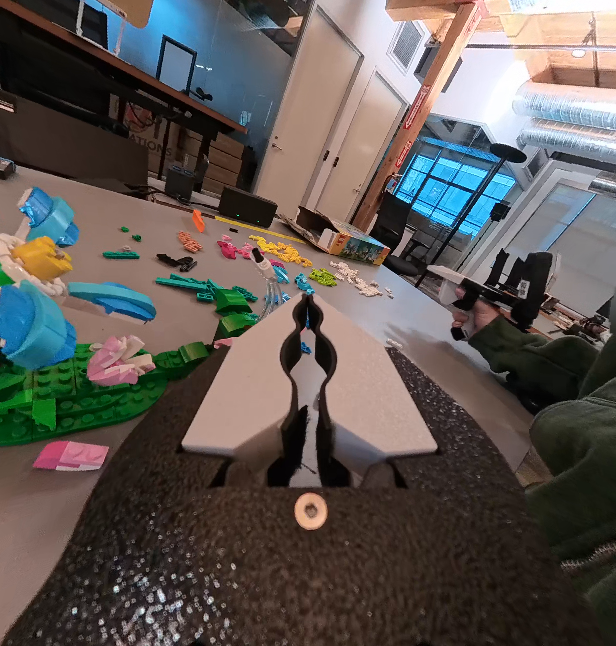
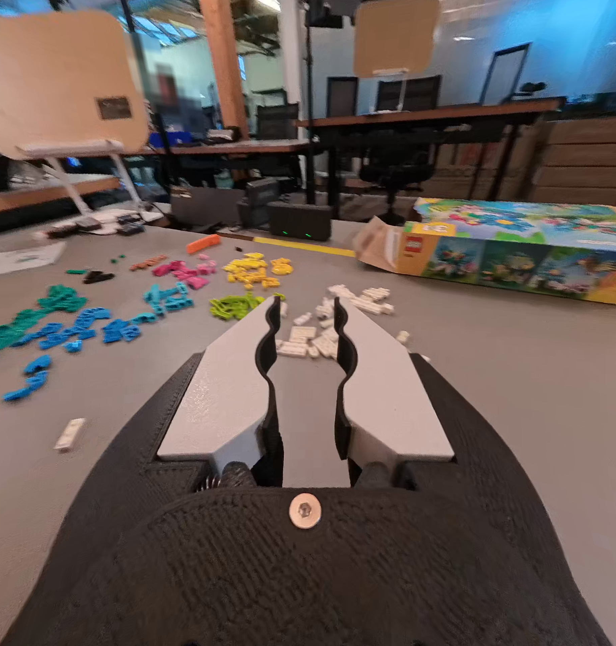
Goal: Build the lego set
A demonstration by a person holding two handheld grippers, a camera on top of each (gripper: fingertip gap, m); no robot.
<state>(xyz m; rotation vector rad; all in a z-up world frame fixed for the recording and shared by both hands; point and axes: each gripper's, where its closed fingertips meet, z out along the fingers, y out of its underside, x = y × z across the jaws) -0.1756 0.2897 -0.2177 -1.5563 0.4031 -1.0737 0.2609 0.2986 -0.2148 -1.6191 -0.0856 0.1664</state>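
Left wrist view: the left hand-held gripper (image 1: 308, 297) hangs low over the grey table (image 1: 422, 314) with its fingers pressed together, nothing visibly between them. At nine o'clock stands the partly built lego model (image 1: 37, 332), blue and yellow flowers on a green base, a pink flower (image 1: 119, 360) on its near edge. A loose pink piece (image 1: 70, 459) lies at eight o'clock. Sorted brick piles spread toward twelve o'clock, the lego box (image 1: 352, 241) beyond at one o'clock. The right hand-held gripper (image 1: 450, 279) shows at three o'clock.

Right wrist view: that gripper (image 2: 305, 302) has its fingers spread apart and empty above the white bricks (image 2: 310, 341). Lime bricks (image 2: 235, 306) lie at eleven o'clock, yellow bricks (image 2: 257, 269) beyond, blue bricks (image 2: 72, 330) at nine o'clock.
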